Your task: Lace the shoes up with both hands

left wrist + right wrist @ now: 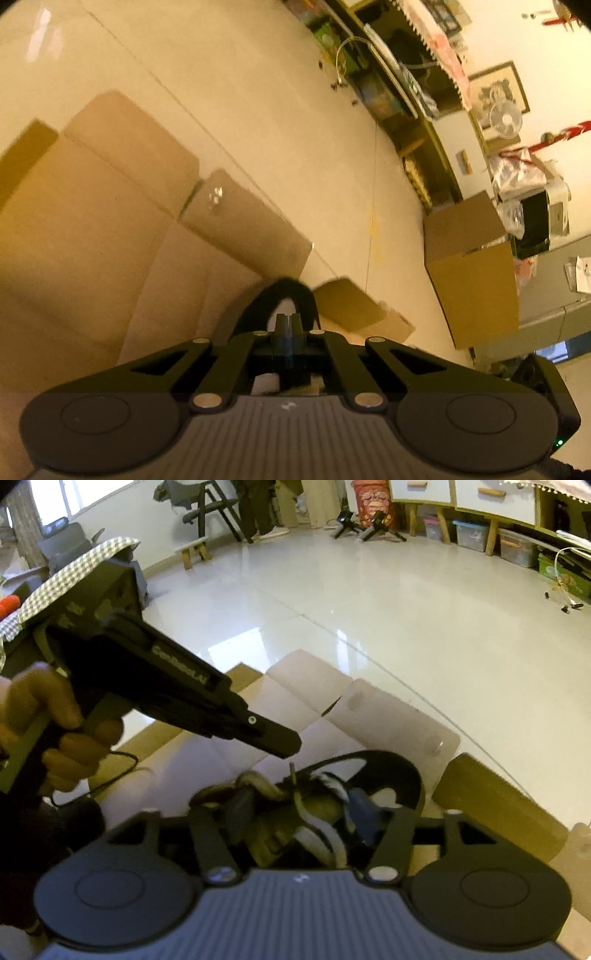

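Note:
A shoe (388, 771) with a black collar lies on flattened cardboard (310, 686) right under my right gripper (303, 812), whose jaws stand open and wide apart over its tongue. White laces (321, 834) cross the shoe's top. A thin dark lace end (291, 770) stands upright just below the tip of my left gripper (284, 744), which a hand (55, 716) holds from the left. In the left wrist view my left gripper (288, 321) is shut in front of the black collar (284, 291). Whether the lace end is pinched is hidden.
The cardboard sheets (92, 221) lie on a glossy tiled floor (406, 609). A thin black cord (118, 771) loops beside the hand. A closed cardboard box (472, 273) stands at the right, with shelving (399, 92) behind it. A small stool (194, 552) and a chair (210, 506) stand farther back.

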Available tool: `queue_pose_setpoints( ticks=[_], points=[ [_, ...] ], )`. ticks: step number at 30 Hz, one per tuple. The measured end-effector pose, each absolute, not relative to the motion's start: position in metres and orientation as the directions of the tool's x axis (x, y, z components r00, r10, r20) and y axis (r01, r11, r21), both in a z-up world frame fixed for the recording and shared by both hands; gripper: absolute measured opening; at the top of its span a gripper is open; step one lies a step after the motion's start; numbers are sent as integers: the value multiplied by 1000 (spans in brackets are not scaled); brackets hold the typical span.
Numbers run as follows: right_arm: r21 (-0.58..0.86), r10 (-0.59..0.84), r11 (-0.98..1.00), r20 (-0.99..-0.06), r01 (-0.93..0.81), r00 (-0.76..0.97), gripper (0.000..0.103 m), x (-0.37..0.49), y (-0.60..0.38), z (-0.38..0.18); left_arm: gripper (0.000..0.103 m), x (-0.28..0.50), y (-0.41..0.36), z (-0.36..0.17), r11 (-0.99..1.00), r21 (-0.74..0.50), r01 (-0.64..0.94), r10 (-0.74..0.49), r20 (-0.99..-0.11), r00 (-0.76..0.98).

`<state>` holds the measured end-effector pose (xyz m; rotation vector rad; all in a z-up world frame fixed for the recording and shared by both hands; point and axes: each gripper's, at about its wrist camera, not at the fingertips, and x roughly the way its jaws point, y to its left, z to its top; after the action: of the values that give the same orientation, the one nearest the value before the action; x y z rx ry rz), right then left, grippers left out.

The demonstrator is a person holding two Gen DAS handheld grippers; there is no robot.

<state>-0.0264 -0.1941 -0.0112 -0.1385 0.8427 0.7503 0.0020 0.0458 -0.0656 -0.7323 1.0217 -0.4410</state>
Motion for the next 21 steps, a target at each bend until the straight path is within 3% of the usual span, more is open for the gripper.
queue_pose_setpoints(
  ticks=[4,5,7,8,9,21],
  points=[
    [141,520,754,-725,-642,452,60,-18,-190,-3,4,5,49,-61,690,-724,4,-652,-618,438],
    [150,524,751,-728,-643,442,49,-15,-189,-2,7,4,48,-60,702,-712,13,-647,-630,430],
    [180,524,750,-749,-637,405,27,-5,-184,-4,28,1,47,-56,734,-678,33,-628,-660,411],
    [187,520,753,-757,-631,396,16,-1,-182,-5,56,-1,46,-54,748,-662,43,-618,-672,409],
    [181,511,758,-762,-627,398,14,3,-180,-7,64,-5,46,-51,762,-645,60,-607,-679,413],
    [163,485,713,-817,-682,313,13,10,-154,-17,73,-41,26,-27,812,-429,396,-568,-738,365]
  ],
)
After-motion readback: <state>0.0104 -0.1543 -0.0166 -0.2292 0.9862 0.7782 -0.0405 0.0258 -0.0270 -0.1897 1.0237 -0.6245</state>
